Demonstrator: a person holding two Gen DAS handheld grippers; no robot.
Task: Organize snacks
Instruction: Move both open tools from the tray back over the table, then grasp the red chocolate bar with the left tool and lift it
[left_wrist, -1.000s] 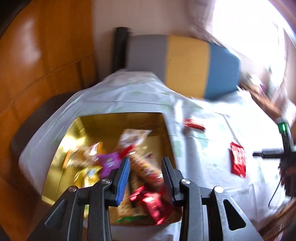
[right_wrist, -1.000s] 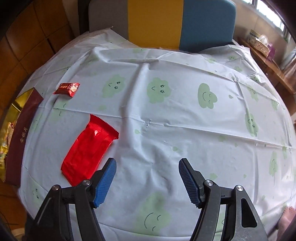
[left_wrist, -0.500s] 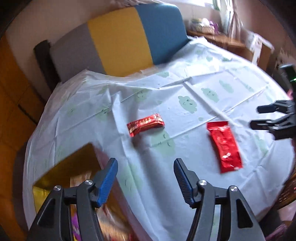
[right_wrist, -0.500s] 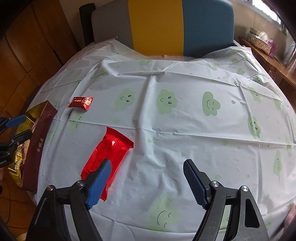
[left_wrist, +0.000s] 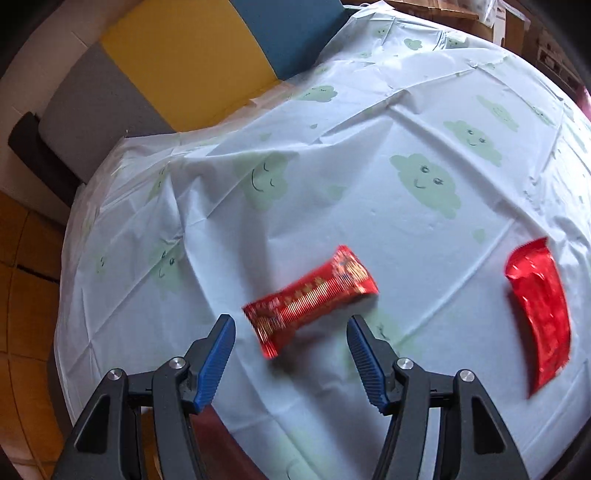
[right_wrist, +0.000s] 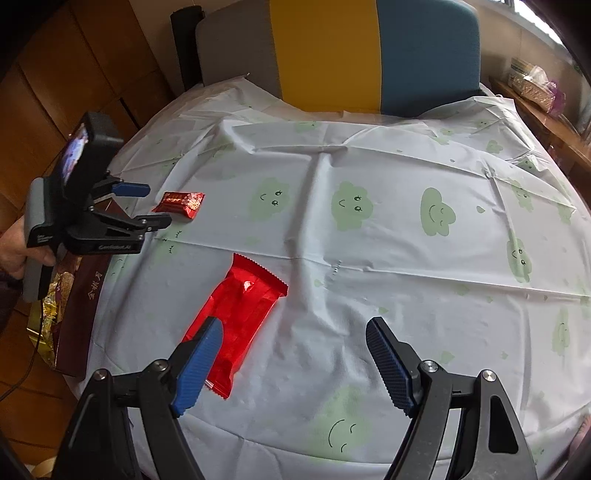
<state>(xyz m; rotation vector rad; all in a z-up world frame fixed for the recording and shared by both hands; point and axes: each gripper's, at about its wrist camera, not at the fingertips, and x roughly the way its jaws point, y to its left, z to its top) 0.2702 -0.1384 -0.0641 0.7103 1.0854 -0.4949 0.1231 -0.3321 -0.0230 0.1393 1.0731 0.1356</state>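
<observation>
Hovering with jaws apart: left gripper (left_wrist: 290, 354) over small patterned red foil snack packet (left_wrist: 312, 299); right gripper (right_wrist: 295, 363) beside long plain red wrapper (right_wrist: 240, 314).

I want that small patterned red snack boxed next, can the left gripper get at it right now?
Probably yes. The left gripper is open and lined up on the small patterned red snack packet, which lies alone on the tablecloth with nothing between them.

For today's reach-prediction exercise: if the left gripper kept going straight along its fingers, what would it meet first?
Most likely the patterned red snack packet, lying on the tablecloth just ahead of the open left gripper; depth is uncertain.
</observation>
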